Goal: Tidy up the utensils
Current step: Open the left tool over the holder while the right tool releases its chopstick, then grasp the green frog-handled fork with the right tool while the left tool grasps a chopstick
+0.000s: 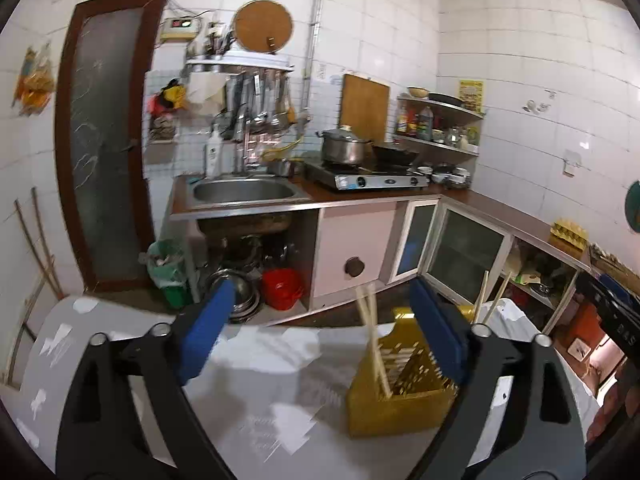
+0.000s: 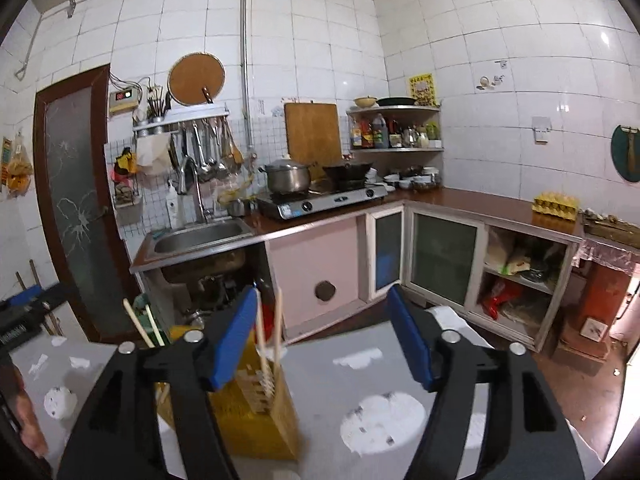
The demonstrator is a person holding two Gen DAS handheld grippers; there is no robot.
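Both face the kitchen (table near).

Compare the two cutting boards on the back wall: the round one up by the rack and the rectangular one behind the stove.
The round board hangs high above the utensil rack; the rectangular board stands lower, leaning against the tiles behind the pot. The round board has a pale rim around a darker face; the rectangular board is plain with squared corners. Both look like brown wood.
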